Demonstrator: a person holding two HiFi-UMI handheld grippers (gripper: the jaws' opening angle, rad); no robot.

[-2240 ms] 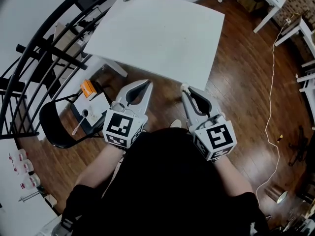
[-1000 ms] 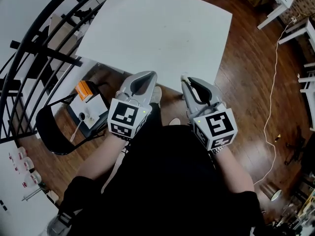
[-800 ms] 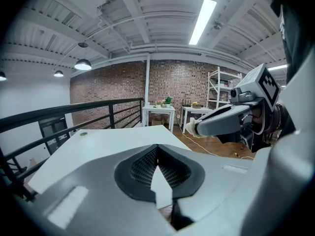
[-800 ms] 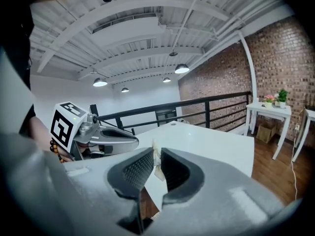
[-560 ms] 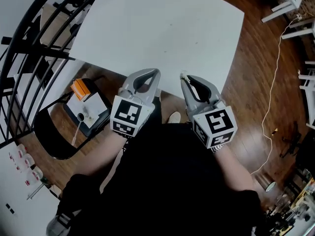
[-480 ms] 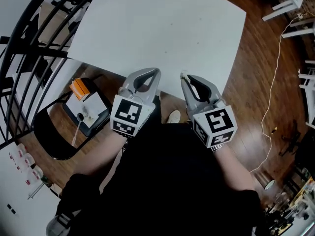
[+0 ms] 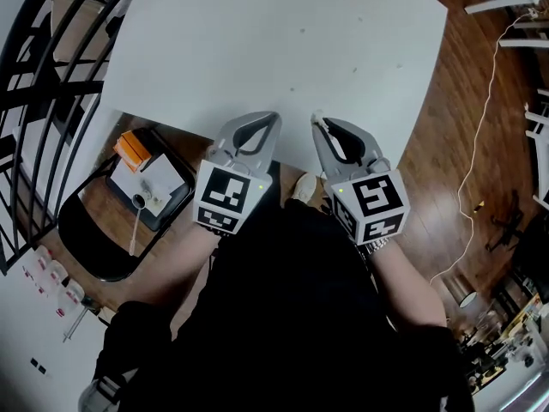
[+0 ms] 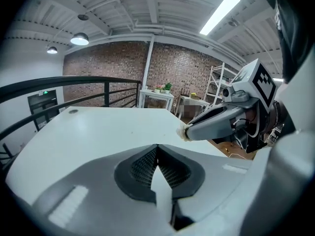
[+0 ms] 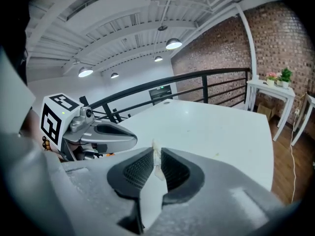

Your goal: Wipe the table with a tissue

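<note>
The white table (image 7: 257, 33) fills the top of the head view, with a few small dark specks (image 7: 292, 88) on it. Both grippers hover side by side at its near edge. My left gripper (image 7: 273, 117) is shut with nothing between its jaws (image 8: 157, 146). My right gripper (image 7: 317, 120) is shut on a small scrap of white tissue (image 9: 156, 154) that pokes out at its tips (image 7: 316, 119). In the left gripper view that tissue (image 8: 183, 132) shows at the end of the right gripper, above the table top (image 8: 88, 132).
A black chair (image 7: 81, 230) at the left carries a tray with an orange box (image 7: 133, 150) and a cup. Black railing (image 7: 51, 50) runs along the table's left side. A white cord (image 7: 480, 144) lies on the wood floor at the right.
The view and both grippers have moved forward, so the table is nearer and larger, and the jaw tips now reach its near edge. Both grippers stayed shut.
</note>
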